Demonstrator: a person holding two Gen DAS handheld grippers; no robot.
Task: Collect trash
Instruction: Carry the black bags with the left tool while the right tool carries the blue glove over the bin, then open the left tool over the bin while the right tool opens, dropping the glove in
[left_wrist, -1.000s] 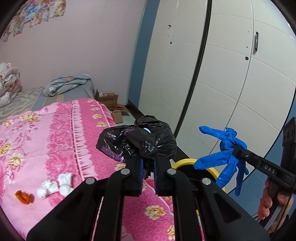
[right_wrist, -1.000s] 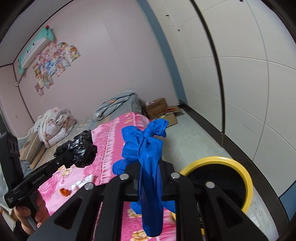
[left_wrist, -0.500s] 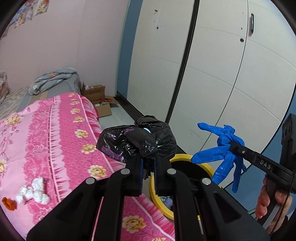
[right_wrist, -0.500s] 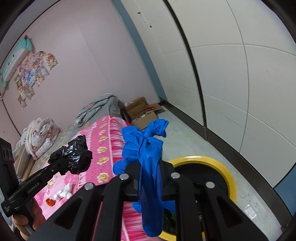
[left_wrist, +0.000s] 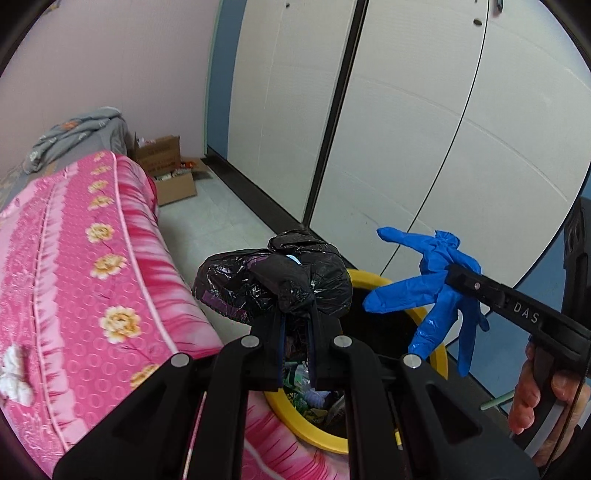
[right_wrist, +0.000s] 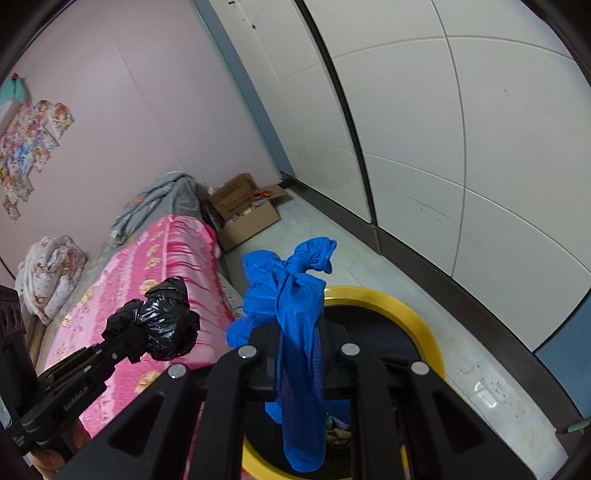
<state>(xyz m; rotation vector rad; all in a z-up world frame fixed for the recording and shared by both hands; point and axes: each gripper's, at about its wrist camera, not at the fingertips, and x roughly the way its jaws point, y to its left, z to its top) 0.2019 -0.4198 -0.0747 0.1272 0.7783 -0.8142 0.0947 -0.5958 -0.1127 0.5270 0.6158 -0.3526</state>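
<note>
Left tongs (left_wrist: 295, 325) pinch a black bag (left_wrist: 273, 280), right tongs (right_wrist: 299, 343) pinch blue gloves (right_wrist: 295, 295), above the yellow-rimmed bin (left_wrist: 439, 365).

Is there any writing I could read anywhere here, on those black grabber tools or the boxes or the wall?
"DAS": white letters on the side of the right gripper, seen from the left wrist view.
"GenRobot.AI": small letters along the side of the left gripper, seen from the right wrist view.
Print on the cardboard box by the bed: red, too blurred to read.
Pictures on the pink wall: too small to read any words.
</note>
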